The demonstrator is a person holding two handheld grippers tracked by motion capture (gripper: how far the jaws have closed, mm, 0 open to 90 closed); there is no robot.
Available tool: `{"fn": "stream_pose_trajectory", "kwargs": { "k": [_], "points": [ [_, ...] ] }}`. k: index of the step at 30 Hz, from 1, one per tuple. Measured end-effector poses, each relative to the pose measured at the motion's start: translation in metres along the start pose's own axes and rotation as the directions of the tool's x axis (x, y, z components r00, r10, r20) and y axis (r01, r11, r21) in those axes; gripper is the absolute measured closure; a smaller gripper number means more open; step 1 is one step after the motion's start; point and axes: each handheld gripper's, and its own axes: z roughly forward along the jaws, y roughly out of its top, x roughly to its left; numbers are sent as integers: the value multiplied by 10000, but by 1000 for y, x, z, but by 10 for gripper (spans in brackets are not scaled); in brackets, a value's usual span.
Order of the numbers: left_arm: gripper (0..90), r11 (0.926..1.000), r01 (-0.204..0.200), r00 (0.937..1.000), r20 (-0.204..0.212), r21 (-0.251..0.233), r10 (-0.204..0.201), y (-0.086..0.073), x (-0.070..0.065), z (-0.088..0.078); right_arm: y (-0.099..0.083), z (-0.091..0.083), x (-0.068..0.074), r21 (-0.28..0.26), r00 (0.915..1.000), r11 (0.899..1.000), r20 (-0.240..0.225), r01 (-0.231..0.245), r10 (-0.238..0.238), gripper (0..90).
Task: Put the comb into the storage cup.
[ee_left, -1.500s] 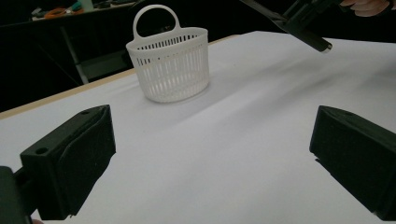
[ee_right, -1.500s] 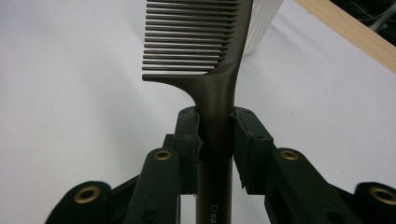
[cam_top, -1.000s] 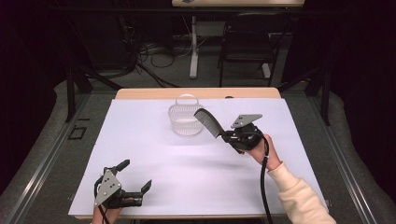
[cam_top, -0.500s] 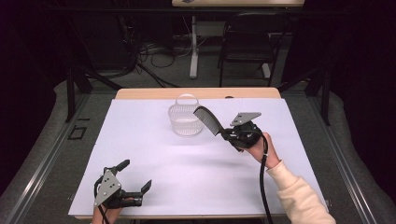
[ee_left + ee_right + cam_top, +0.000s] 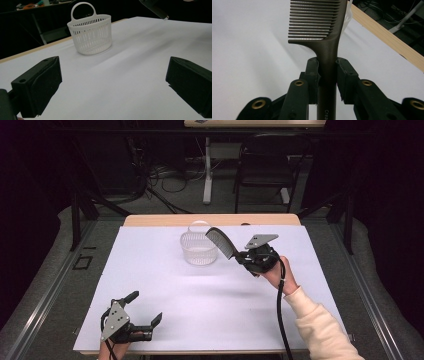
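Observation:
A dark comb (image 5: 221, 242) (image 5: 317, 22) is held in the air by its handle, teeth end pointing up and to the left, over the right rim of a small white slatted basket (image 5: 199, 248) (image 5: 90, 33). My right gripper (image 5: 243, 257) (image 5: 327, 71) is shut on the comb's handle, just right of the basket. The basket stands upright on the white table sheet (image 5: 210, 295), its handle at the far side. My left gripper (image 5: 145, 307) (image 5: 112, 82) rests low at the front left of the table, jaws wide apart with nothing between them.
A wooden table edge (image 5: 210, 219) runs behind the basket. Beyond it stand a chair (image 5: 265, 170), a table leg (image 5: 207, 170) and floor cables. The right gripper's black cable (image 5: 280, 310) trails along a cream sleeve (image 5: 320, 330).
The comb in my right gripper has edged slightly left, closer over the basket. The left gripper has stayed where it was.

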Motion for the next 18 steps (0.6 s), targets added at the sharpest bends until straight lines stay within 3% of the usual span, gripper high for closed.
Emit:
{"fn": "stream_pose_trajectory", "kwargs": {
  "k": [18],
  "points": [
    [3,10000,-27,10000,13,64,27,0,0,1,10,3,-8,-40,9998,10000,196,34,-34,727]
  ]
}}
